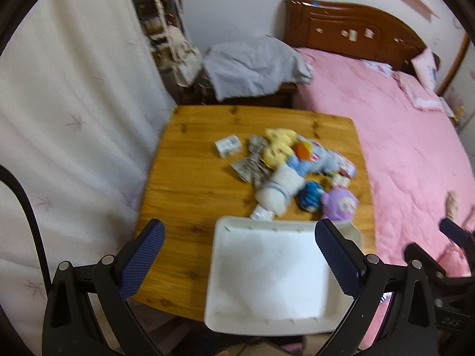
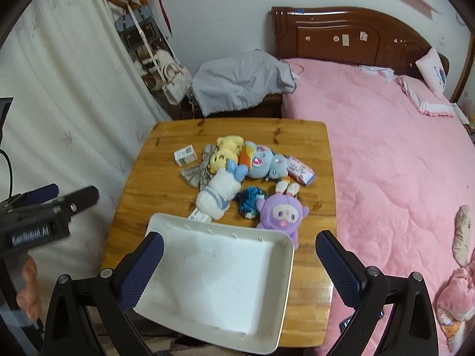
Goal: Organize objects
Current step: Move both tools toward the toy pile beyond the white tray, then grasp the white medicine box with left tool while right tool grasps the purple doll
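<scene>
Your left gripper [image 1: 240, 255] hangs over the near edge of the wooden table [image 1: 190, 160], fingers spread wide, holding nothing. Your right gripper [image 2: 240, 262] likewise: fingers wide apart, nothing between them. White tray [image 2: 213, 279] sits at the table's near edge, overhanging it slightly. Just beyond its far rim: purple plush [image 2: 280, 212], white plush [image 2: 218, 194], blue bundle [image 2: 249, 201]. Further back, yellow plush [image 2: 224, 152], light-blue plush [image 2: 264, 160], small box [image 2: 185, 155]. Pink bed [image 2: 386, 163] runs along the table's right side.
</scene>
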{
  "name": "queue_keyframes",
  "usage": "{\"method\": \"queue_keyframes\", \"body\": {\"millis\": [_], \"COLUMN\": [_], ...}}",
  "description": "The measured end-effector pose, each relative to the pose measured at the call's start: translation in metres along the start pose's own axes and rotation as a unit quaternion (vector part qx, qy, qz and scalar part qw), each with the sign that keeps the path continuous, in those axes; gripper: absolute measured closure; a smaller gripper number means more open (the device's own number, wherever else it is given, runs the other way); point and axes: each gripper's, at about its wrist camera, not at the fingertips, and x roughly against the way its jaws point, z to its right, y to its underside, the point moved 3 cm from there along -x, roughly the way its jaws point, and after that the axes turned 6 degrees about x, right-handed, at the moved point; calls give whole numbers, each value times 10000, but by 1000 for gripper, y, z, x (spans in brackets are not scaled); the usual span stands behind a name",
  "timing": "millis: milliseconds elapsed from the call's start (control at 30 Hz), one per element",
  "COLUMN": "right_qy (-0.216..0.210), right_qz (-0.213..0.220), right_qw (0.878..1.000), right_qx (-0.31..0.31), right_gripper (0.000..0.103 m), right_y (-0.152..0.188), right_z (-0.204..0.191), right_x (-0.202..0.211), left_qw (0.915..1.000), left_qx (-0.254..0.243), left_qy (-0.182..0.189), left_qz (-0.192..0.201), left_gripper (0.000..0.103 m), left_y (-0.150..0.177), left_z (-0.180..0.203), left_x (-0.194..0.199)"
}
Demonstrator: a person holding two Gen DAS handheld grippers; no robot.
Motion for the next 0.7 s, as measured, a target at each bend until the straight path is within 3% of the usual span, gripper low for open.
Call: {"method": "queue_keyframes", "body": {"millis": [133, 300, 433, 533, 700], "right_qy": [-110, -37, 176, 269, 334], "right_qz": [-35, -276, -567, -821, -1263], "right_qw": [9998, 9986, 9949, 9899, 9783], "right_qx": [-189, -449, -812, -1124, -1611], "right_gripper": [1, 1, 1, 1, 1], "right_y": [-2, -6, -11, -14, -11], "right_z": [13, 29, 46, 60, 81], "right_x": [-12, -36, -66, -93, -146], "left_qw": [9967, 9984, 9966, 9915, 9729], "left_qx": [540, 214, -473, -726, -947], "left_qy": [-580, -522, -277, -251, 108], "left_qz": [153, -73, -607, -1048, -2105], "left_gripper": [2, 2, 2, 2, 3], "left_y": [-13, -23, -27, -26, -11], "left_z": [-13, -16, -5, 3, 16], "left_x": [-5, -35, -90, -133, -218]}}
